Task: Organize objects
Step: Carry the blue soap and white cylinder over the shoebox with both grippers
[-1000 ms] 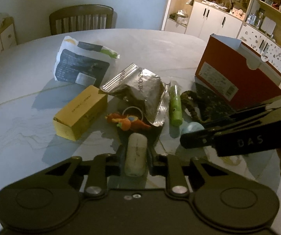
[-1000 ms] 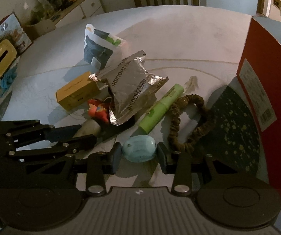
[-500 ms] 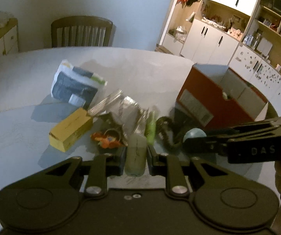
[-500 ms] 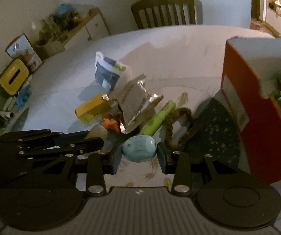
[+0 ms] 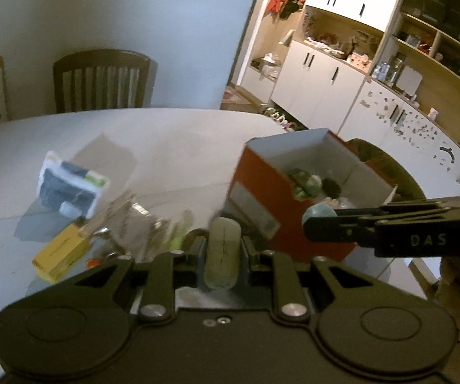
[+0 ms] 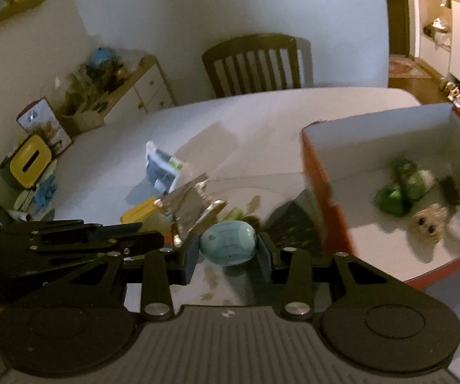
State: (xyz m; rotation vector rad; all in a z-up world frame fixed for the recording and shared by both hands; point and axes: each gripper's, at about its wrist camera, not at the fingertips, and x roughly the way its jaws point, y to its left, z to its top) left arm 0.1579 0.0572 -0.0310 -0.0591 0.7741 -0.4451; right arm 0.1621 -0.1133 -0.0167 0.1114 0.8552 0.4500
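Note:
My left gripper [image 5: 222,249] is shut on a pale cream oblong case [image 5: 222,252] and holds it above the table, just left of the red box [image 5: 262,198]. My right gripper [image 6: 228,246] is shut on a light blue oval object [image 6: 228,242], raised near the box's left wall [image 6: 321,192]; it shows from the side in the left wrist view [image 5: 319,216]. The box is open, with green items [image 6: 399,188] and a small skull-like toy [image 6: 430,224] inside. On the table lie a yellow box [image 5: 61,251], a silver foil bag [image 6: 191,204] and a white-and-dark pouch [image 5: 69,188].
A round white table [image 5: 165,147] holds everything. A wooden chair [image 5: 101,80] stands at its far side. A sideboard with clutter [image 6: 111,96] and a yellow tissue box [image 6: 29,161] are at left. White cabinets [image 5: 342,89] are at right.
Both grippers have lifted off the table with their objects and moved toward the red box, whose open inside now shows.

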